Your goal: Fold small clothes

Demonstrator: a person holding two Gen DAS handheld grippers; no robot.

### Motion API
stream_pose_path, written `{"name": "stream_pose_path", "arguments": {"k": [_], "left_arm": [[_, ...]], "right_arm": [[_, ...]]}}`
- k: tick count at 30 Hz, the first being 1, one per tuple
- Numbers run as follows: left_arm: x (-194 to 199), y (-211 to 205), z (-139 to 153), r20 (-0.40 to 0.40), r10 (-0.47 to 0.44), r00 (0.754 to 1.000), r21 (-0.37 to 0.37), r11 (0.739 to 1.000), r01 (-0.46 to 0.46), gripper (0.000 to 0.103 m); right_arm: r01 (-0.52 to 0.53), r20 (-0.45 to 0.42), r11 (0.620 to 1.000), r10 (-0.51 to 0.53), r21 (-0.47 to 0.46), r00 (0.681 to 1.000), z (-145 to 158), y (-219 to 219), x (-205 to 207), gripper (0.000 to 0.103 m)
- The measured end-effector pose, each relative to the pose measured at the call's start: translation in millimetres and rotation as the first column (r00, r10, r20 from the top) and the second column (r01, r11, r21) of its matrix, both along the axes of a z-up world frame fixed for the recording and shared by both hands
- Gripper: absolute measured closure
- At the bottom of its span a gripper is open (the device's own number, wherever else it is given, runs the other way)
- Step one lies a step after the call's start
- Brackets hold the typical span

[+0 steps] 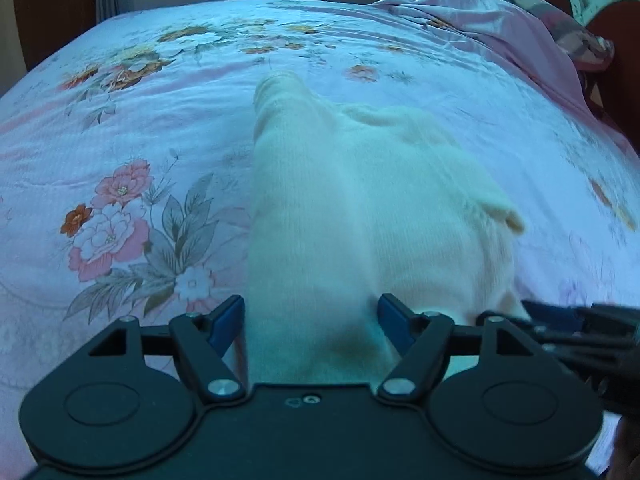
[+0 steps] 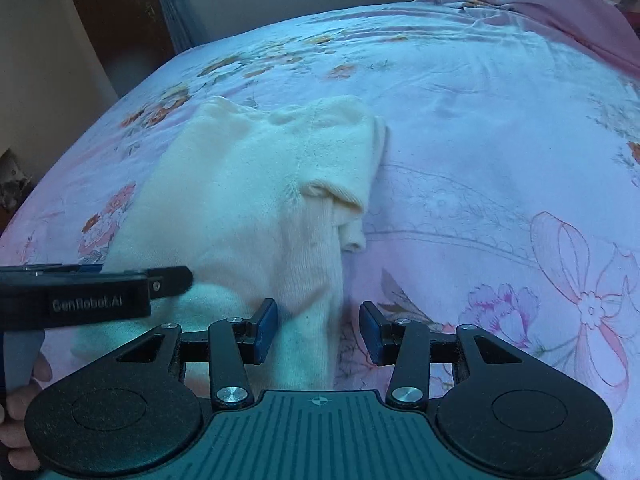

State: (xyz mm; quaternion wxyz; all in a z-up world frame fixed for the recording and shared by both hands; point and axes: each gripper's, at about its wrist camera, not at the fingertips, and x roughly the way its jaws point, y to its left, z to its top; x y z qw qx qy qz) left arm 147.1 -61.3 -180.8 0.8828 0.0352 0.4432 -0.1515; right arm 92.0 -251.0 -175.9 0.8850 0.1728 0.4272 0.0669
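A cream knitted garment [image 1: 360, 208] lies partly folded on the flowered bedsheet [image 1: 120, 128]. Its near end runs between the open jaws of my left gripper [image 1: 311, 320]. One sleeve points away, toward the far side of the bed. In the right wrist view the same garment [image 2: 248, 200] lies to the left of centre. Its near right edge lies between the open jaws of my right gripper [image 2: 318, 330]. The left gripper [image 2: 168, 278] comes in from the left over the garment's near part. Neither gripper pinches the cloth.
A crumpled pink sheet [image 1: 500, 36] with patterned cloth lies heaped at the far right of the bed, also in the right wrist view [image 2: 560, 4]. Curtains and a wall stand beyond the bed's far edge. A dark wooden board [image 2: 116, 20] stands at the left.
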Motion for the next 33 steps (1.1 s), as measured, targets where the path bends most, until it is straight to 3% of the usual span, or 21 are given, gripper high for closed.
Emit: {"name": "stream_pose_path", "arguments": {"k": [15,20,24,29,31,33], "left_arm": [[-31.7,2.4,17.9,0.048,-0.007,0.999,0.071,0.998,0.003,0.031],[-45.7,14.9,35.7,0.068,0.009,0.998,0.060,0.998,-0.013,0.028],[-61.7,22.4,57.2,0.099,0.021,0.995,0.031,0.999,-0.024,0.018],[-79.8,26.2,79.1,0.120,0.045,0.992,0.010,0.999,-0.047,0.011],[-88.0,28.6,87.5,0.119,0.065,0.991,0.002,0.998,-0.066,0.010],[-97.2,30.6,97.1,0.121,0.082,0.989,0.009,0.996,-0.084,0.006]], "right_arm": [[0.011,-0.024,1.000,-0.011,-0.004,1.000,11.8,-4.1,-20.3,0.060],[0.022,0.037,1.000,-0.022,0.010,0.999,30.1,-5.9,-41.0,0.059],[0.011,0.088,0.999,-0.014,0.037,0.996,47.5,-7.4,-59.8,0.059],[-0.016,0.166,1.000,0.016,0.000,0.986,78.0,-3.6,-81.7,0.059],[-0.025,0.197,1.000,0.025,-0.006,0.980,89.6,-1.2,-92.2,0.055],[-0.021,0.223,1.000,0.022,-0.007,0.975,99.8,-0.3,-104.4,0.032]]}}
